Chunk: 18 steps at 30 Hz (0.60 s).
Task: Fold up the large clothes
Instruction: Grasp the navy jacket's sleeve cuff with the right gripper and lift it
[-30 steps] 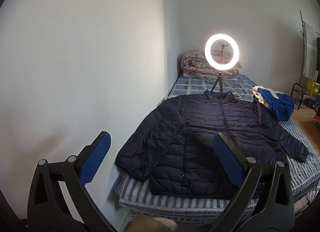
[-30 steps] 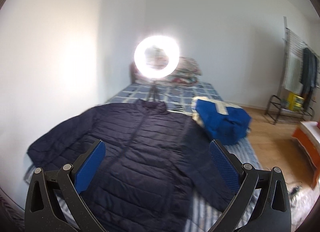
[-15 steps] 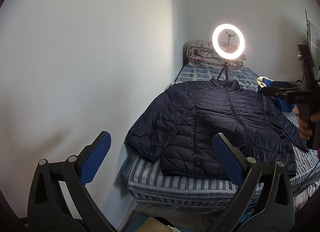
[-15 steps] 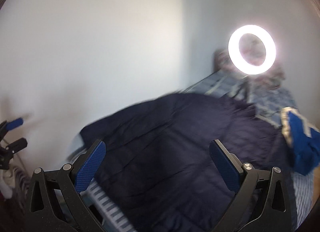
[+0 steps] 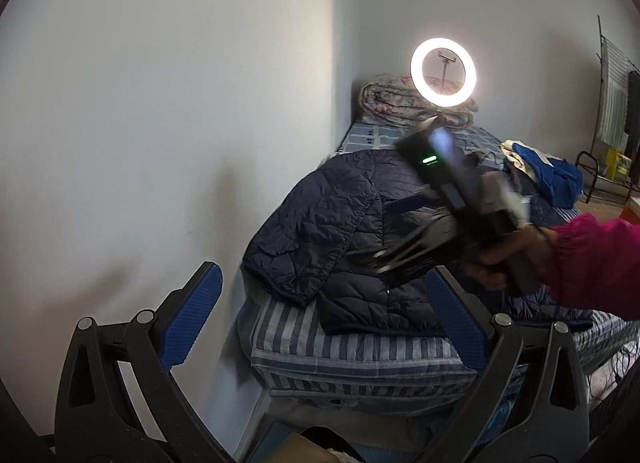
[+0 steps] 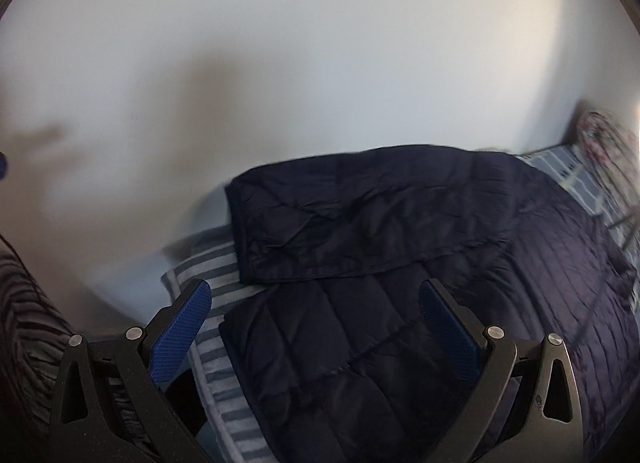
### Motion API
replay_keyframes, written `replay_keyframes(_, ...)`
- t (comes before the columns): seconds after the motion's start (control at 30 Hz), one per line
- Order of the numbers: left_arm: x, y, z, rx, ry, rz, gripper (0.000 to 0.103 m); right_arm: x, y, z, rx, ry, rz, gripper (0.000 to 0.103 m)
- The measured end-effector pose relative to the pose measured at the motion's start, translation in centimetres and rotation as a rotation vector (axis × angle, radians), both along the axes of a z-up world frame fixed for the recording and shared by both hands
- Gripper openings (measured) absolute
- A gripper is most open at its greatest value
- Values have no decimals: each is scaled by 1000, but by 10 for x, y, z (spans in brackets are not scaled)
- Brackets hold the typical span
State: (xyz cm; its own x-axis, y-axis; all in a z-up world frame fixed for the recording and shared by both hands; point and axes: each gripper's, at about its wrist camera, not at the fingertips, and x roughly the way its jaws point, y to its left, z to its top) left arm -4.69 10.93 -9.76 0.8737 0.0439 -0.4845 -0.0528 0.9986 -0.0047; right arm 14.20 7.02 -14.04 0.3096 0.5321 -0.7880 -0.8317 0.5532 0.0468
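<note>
A dark navy quilted jacket (image 5: 344, 223) lies spread face up on the striped bed (image 5: 340, 347), with its near sleeve along the wall side. My left gripper (image 5: 324, 323) is open and empty, held back from the bed's foot end. My right gripper (image 6: 316, 323) is also open and empty, hovering just above the jacket's hem corner (image 6: 340, 363) beside the sleeve (image 6: 360, 223). In the left wrist view its blurred black housing (image 5: 448, 187) crosses over the jacket, held by a hand in a magenta sleeve (image 5: 592, 263).
A white wall (image 5: 160, 143) runs close along the bed's left side. A lit ring light (image 5: 443, 72) on a tripod and a rolled quilt (image 5: 388, 99) stand at the head end. A blue garment (image 5: 552, 175) is heaped at the bed's right; a drying rack (image 5: 612, 111) stands beyond.
My right gripper has swung left and down, from facing the ring light to hovering over the jacket's near-left hem. My left gripper has pulled back. Both stayed open.
</note>
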Motion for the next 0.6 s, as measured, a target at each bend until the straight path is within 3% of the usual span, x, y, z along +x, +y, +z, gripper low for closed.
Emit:
replay_keyframes(0.13,-3,-3,-5,20,2,-30,100,1,38,-29,-30,66,94,102)
replay_keyframes(0.23,-3,-2,-8,14,10,-42,99,2,64,-49,-64,93,138,90)
replay_keyframes(0.33,-3,2,-9,-3,13,-45,98,1,84,-64,-85,109,171,88)
replay_keyframes(0.6,0,6,-12,-15,24,-42,97,0,108,-92,-143,105,173,82)
